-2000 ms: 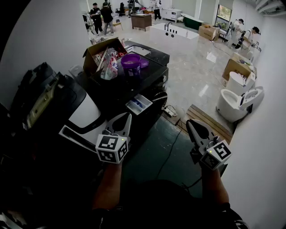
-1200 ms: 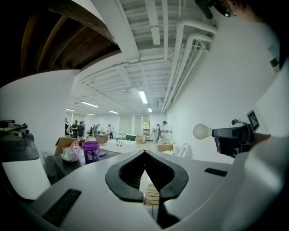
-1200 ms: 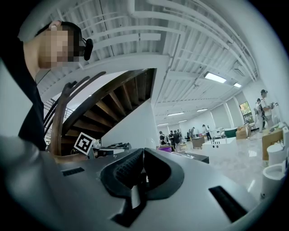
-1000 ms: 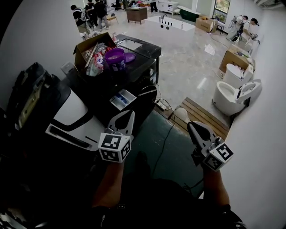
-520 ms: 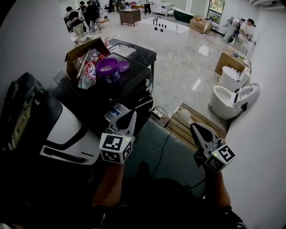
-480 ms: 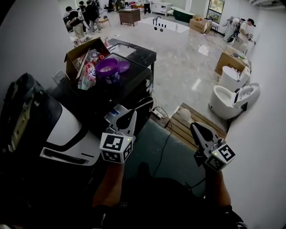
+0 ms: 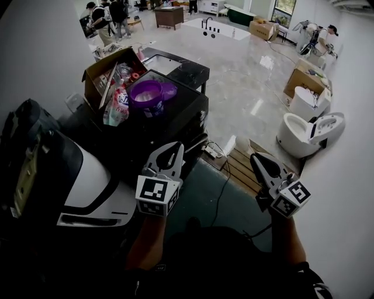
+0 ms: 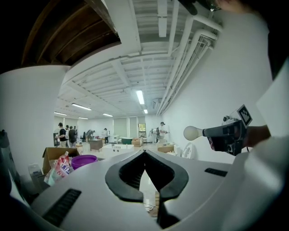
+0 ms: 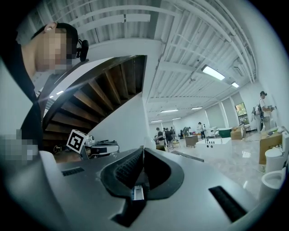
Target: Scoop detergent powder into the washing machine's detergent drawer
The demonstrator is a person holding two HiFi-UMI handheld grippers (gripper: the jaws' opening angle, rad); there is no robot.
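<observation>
Purple tub (image 7: 146, 93): open, with white powder showing inside; it stands on top of the dark washing machine (image 7: 190, 120)
Purple lid (image 7: 170, 90): lies just beside the tub, on its right, on the same top
Detergent bag (image 7: 118, 96): just left of the tub, leaning at the edge of an open cardboard box (image 7: 96, 70) full of packets
Scoop (image 8: 193, 132): white, its round bowl sticking out ahead of the right gripper, well apart from the tub
Right gripper (image 7: 258, 157): clenched on the scoop's handle, with a pale strip of the handle pinched between the jaws; held over the floor to the right of the machine
Left gripper (image 7: 174, 147): jaws closed tip to tip with nothing between them; raised in front of the machine and pointing toward it
Wooden pallet (image 7: 242, 169): on the floor between the machine and the right gripper
Toilet (image 7: 301, 134): white, lid raised, near the right wall
People (image 7: 105, 10): standing at the far end of the room
</observation>
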